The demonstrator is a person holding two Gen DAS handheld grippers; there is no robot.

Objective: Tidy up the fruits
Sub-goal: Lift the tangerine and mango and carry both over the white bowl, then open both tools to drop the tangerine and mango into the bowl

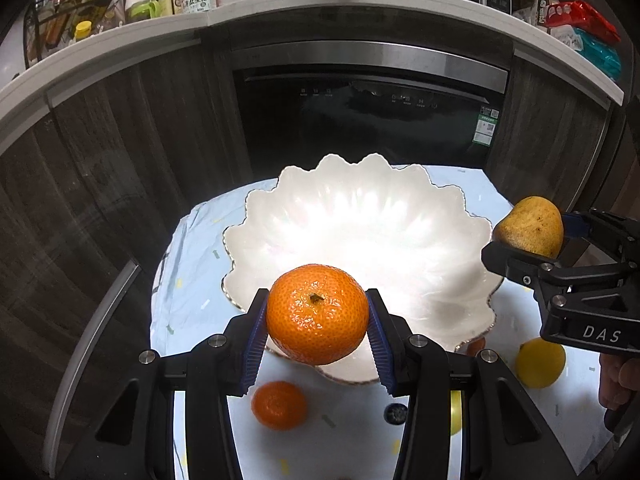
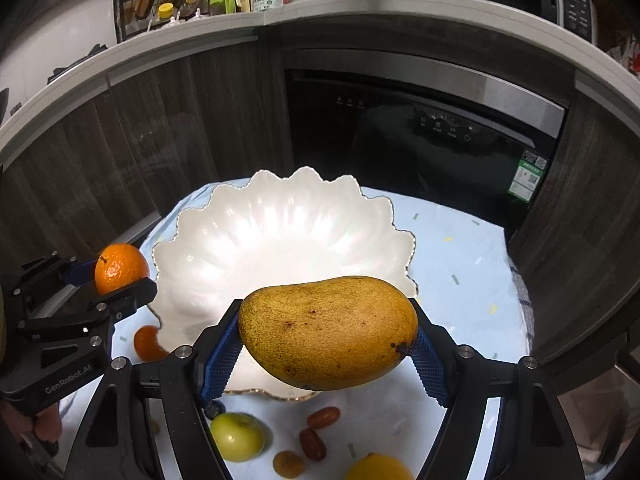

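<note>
1. In the left wrist view, the left gripper (image 1: 317, 326) was clamped on a mandarin (image 1: 317, 314), its blue pads pressing the fruit from both sides, stem spot facing the camera.
2. The held mandarin hung over the near rim of the white scalloped bowl (image 1: 320, 216), which stood on a pale blue tablecloth (image 1: 184, 280).
3. At the right edge, the right gripper (image 1: 532, 236) held a mango (image 1: 530, 226) beside the right rim of the bowl.
4. On the cloth below lay a second mandarin (image 1: 279, 405), a lemon (image 1: 540, 363) and a small dark fruit (image 1: 396, 413), maybe a blueberry; it was too small to tell for sure.
5. In the right wrist view, the right gripper (image 2: 328, 344) was clamped on the mango (image 2: 328, 332), which lay crosswise between the blue pads, in front of the near rim of the bowl (image 2: 224, 220).
6. At the left, the left gripper (image 2: 116, 276) held its mandarin (image 2: 121, 266) just beside the left rim of the bowl.
7. On the cloth (image 2: 460, 260) near the camera lay a green fruit (image 2: 238, 436), two reddish dates (image 2: 324, 417), a small brownish fruit (image 2: 289, 463), the lemon (image 2: 378, 468) and the other mandarin (image 2: 148, 343).
</note>
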